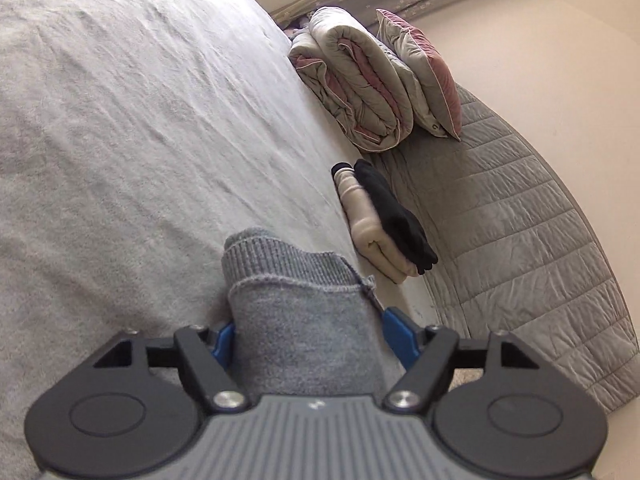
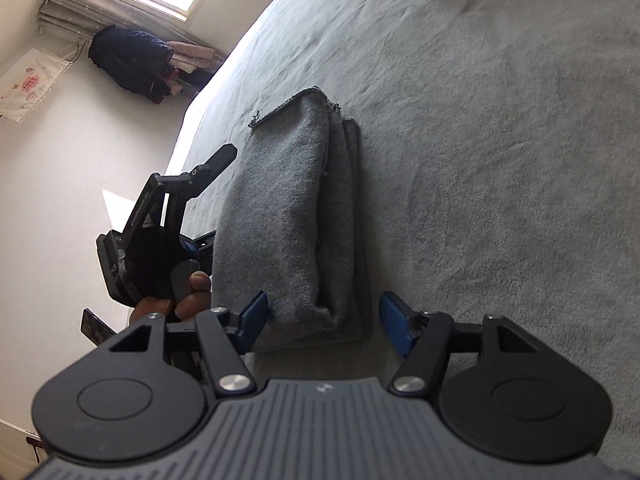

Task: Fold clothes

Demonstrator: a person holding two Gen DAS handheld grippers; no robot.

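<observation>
— What are we working on, and what is it made of?

— One grey knit garment [image 2: 280, 220], soft and slightly fuzzy, with a ribbed band at one end and a frayed, loose-threaded edge. It lies on the bed, folded into a long, thick oblong of several layers.

— And the bed under it?

— We see a pale grey bed cover [image 1: 120, 120] with a short fleecy nap, creased in shallow ripples.

— How do our tools stand?

— The right gripper [image 2: 324, 320] is spread around the near end of the garment. One of its blue pads [image 2: 254, 314] is at the cloth's edge, while the other is clear of it, with bed cover showing in the gap. The left gripper [image 1: 310, 336] is also wide, and the knit fills the space between its two blue pads. We cannot tell whether they press on it. From the right wrist view we see the left hand [image 2: 188, 292] wrapped round that tool's handle, at the garment's long side.

— What else can we count?

— There are two folded pieces in a small stack: a cream one [image 1: 368, 224], plush and rounded at the fold, with a black one [image 1: 396, 212] lying against it. Beyond them are one puffy duvet [image 1: 352, 80], rolled, grey with dusty pink lining, and one pillow [image 1: 420, 76] in the same colours with pale piping. Both lean on a grey quilted panel [image 1: 520, 220] stitched in rectangles. There is also one dark shiny padded jacket [image 2: 128, 60] in the far corner.
</observation>
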